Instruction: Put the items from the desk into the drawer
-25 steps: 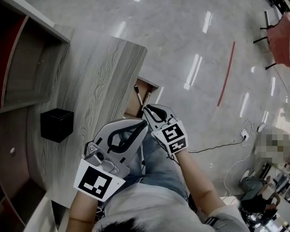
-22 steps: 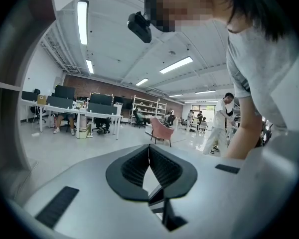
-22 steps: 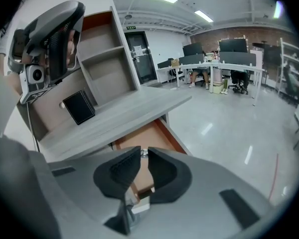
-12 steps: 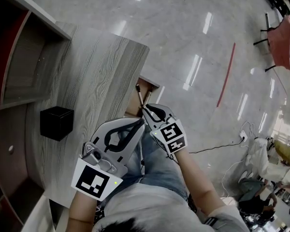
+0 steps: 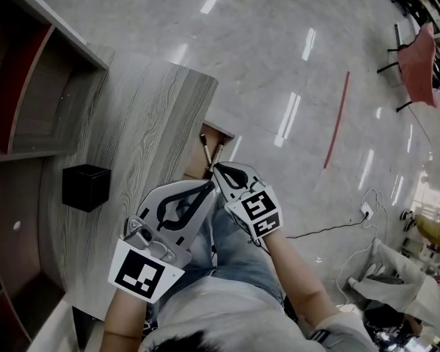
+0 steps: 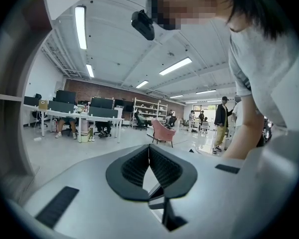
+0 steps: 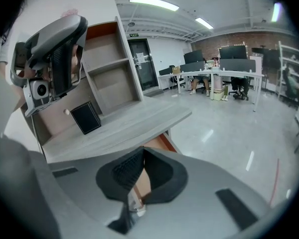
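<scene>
A small black box [image 5: 86, 187] stands on the grey wood desk [image 5: 147, 116], left of both grippers; the right gripper view shows the box [image 7: 85, 117] near the shelves. At the desk's near right edge the drawer [image 5: 198, 169] is pulled out, with thin stick-like items [image 5: 205, 144] inside. My right gripper [image 5: 217, 169] hovers at the drawer's near end, jaws shut, nothing seen between them [image 7: 143, 151]. My left gripper [image 5: 209, 187] is just beside it over the desk's edge, shut and empty [image 6: 149, 147], pointing out over the room.
An open shelf unit [image 5: 29, 86] rises at the desk's far left. My jeans-clad legs [image 5: 235, 255] are under the grippers. On the shiny floor lie a red strip [image 5: 336, 119] and a cable [image 5: 330, 226]; a red chair [image 5: 418, 64] stands far right.
Both grippers keep their places by the open drawer, jaws still shut. Only the head view has shifted slightly.
</scene>
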{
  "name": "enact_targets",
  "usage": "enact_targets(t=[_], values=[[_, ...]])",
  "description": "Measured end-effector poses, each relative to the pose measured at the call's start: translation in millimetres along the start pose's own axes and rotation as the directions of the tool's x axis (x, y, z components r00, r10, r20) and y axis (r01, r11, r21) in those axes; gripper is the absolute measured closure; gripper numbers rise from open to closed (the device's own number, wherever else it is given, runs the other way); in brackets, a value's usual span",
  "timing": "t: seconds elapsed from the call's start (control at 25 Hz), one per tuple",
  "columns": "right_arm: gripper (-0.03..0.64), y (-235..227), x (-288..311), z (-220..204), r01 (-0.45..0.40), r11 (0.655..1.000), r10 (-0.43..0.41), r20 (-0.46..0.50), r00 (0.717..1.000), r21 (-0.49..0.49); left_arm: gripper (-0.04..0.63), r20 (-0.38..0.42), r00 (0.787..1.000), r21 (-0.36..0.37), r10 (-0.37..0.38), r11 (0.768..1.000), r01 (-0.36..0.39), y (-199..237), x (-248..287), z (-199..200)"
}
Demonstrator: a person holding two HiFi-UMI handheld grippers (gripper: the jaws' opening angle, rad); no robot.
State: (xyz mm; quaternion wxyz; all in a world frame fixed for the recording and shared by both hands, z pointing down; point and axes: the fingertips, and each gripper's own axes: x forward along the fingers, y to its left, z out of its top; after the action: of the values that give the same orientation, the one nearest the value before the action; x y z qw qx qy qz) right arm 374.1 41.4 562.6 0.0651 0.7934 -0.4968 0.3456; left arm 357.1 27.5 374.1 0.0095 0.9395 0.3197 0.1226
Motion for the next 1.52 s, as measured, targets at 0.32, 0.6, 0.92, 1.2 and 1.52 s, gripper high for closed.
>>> enact_targets(t=[0.32, 0.6, 0.92, 1.2, 1.52], values=[[0.607, 20, -49, 51, -0.040, 0.997, 0.048, 0.139, 0.989, -0.065, 0.584, 0.025, 1.000, 0.030, 0.005, 1.000, -0.006, -20, -5, 20], [0.607, 36, -114, 101, -0.045, 0.989, 0.085, 0.286, 0.955, -0.144, 0.584, 0.069, 0.997, 0.034, 0.030, 0.999, -0.032, -38, -2, 42], [0.607, 41, -196, 130, -0.020, 0.982, 0.104, 0.443, 0.890, -0.189, 0.584, 0.115, 0.993, 0.073, 0.032, 0.996, -0.041, -73, 10, 72], [0.607, 34, -254, 122, -0.011, 0.982, 0.107, 0.513, 0.852, -0.187, 0.584, 0.141, 0.989, 0.078, 0.033, 0.996, -0.044, -111, 25, 79], [0.607, 32, -295, 118, -0.031, 0.982, 0.134, 0.571, 0.810, -0.186, 0.584, 0.141, 0.989, 0.094, 0.037, 0.994, -0.051, -144, 37, 80]])
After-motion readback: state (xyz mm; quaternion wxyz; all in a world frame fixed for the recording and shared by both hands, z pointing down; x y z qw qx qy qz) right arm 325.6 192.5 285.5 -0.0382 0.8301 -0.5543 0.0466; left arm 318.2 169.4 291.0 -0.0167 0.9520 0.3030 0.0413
